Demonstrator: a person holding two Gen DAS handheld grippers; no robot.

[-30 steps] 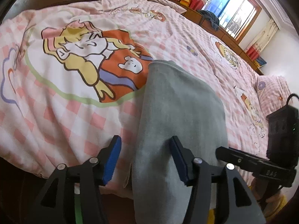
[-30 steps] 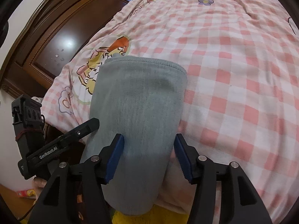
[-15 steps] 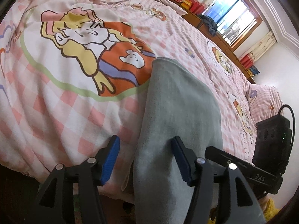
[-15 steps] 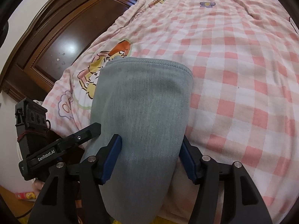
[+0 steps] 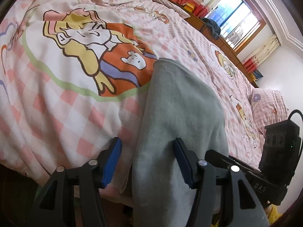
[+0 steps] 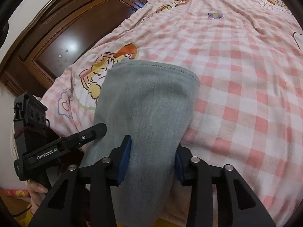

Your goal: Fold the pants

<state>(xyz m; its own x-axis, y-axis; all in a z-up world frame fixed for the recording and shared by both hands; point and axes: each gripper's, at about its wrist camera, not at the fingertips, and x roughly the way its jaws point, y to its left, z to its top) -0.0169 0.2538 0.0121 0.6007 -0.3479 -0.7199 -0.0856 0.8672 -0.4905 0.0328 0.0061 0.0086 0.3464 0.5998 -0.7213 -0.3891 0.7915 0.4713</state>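
- We see a wide bed covered by a pink-and-white checked quilt printed with cartoon figures; it serves as our landmark.
- Beyond the quilt's far left corner stands a dark carved wooden panel, and past its far edge in the left wrist view a bright window with patterned curtains.
- The grey soft-knit pants, folded into a long narrow strip, lie on the quilt's near edge: the stitched end rests on top, touching the printed cartoon girl, and the other end hangs down over the quilt's near side.
- Our left gripper, black with blue pads, sits at the quilt's near edge with its jaws closing; the left side of the strip lies between them. The right pad presses into the cloth, while the left pad stands apart from it over bare quilt.
- Our right gripper is at the same near edge, jaws closing around the strip's right side; both blue pads touch the cloth, which bulges up between them.
- A hand grips the left tool's handle, below the quilt's near left corner.
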